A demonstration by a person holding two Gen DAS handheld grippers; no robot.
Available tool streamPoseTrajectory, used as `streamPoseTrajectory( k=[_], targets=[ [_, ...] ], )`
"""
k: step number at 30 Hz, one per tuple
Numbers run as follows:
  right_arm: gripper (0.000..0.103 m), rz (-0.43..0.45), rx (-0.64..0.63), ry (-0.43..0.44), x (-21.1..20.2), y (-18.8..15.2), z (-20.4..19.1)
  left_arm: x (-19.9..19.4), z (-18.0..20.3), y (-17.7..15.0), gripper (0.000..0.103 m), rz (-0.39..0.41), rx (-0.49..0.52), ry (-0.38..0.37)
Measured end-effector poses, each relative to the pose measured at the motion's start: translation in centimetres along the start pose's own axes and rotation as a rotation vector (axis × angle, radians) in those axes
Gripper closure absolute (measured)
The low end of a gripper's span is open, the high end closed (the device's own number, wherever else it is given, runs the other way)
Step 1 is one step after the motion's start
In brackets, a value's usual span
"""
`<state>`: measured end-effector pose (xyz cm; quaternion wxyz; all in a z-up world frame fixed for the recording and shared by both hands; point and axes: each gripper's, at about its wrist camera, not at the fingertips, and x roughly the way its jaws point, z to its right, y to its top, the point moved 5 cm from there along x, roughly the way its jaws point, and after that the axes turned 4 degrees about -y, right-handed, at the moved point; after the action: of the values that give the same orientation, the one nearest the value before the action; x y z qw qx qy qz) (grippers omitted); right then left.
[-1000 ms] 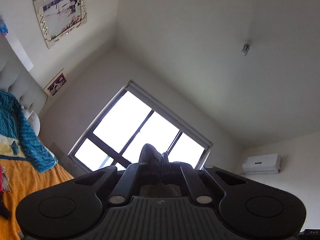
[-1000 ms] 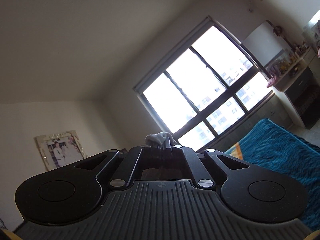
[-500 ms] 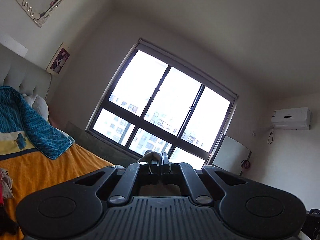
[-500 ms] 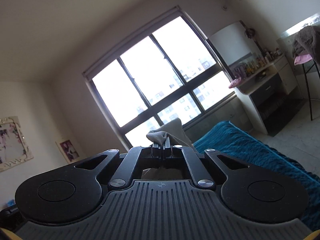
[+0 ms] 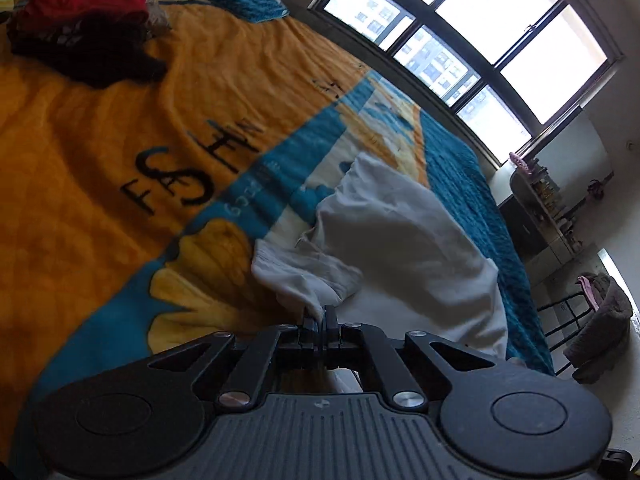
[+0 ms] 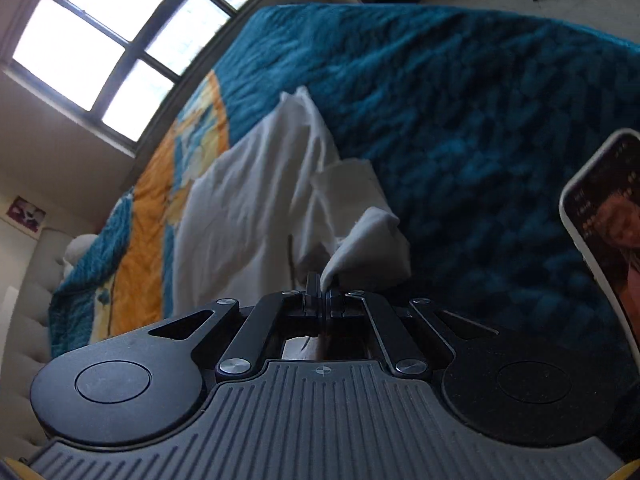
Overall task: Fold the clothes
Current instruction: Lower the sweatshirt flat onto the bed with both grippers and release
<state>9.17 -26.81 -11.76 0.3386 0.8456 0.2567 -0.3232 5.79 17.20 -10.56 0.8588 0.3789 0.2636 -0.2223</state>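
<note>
White cotton-looking garment (image 5: 404, 240) lies spread on the bed blanket (image 5: 100, 152), over the seam where the orange print meets the teal knit. Left gripper (image 5: 320, 314) is pinched tight on one near corner of it; fabric bunches up out of the closed jaws. Right gripper (image 6: 322, 294) is likewise clamped on the other near corner, a white flap sticking up between its fingers. Far edge of the garment rests flat toward the window (image 5: 460, 40). Near end looks lifted, so the step is likely laying it out or starting the first fold.

To do it well: keep both pinches firm, hold the two corners level and evenly apart so the held edge stays taut, and lay down without dragging the far edge. A small flap is doubled over near the right gripper, needs smoothing before creasing. Release only once the cloth rests flat.

Pile of red and dark clothes (image 5: 84, 24) sits well apart at the head of the bed. Phone (image 6: 604, 224) lies near the right gripper; don't sweep cloth over it.
</note>
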Motion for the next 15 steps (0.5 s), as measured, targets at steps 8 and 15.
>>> streamPoseTrajectory(
  k=[8, 15],
  targets=[
    [0.102, -0.009, -0.046, -0.065, -1.0, -1.8, 1.7, -1.4, 0.0, -0.9, 0.103, -0.022, 0.016, 0.001],
    [0.102, 0.027, -0.007, 0.002, -4.5, -0.5, 0.3, -4.6, 1.9, 0.5, 0.103, -0.027, -0.039, -0.093]
  ],
)
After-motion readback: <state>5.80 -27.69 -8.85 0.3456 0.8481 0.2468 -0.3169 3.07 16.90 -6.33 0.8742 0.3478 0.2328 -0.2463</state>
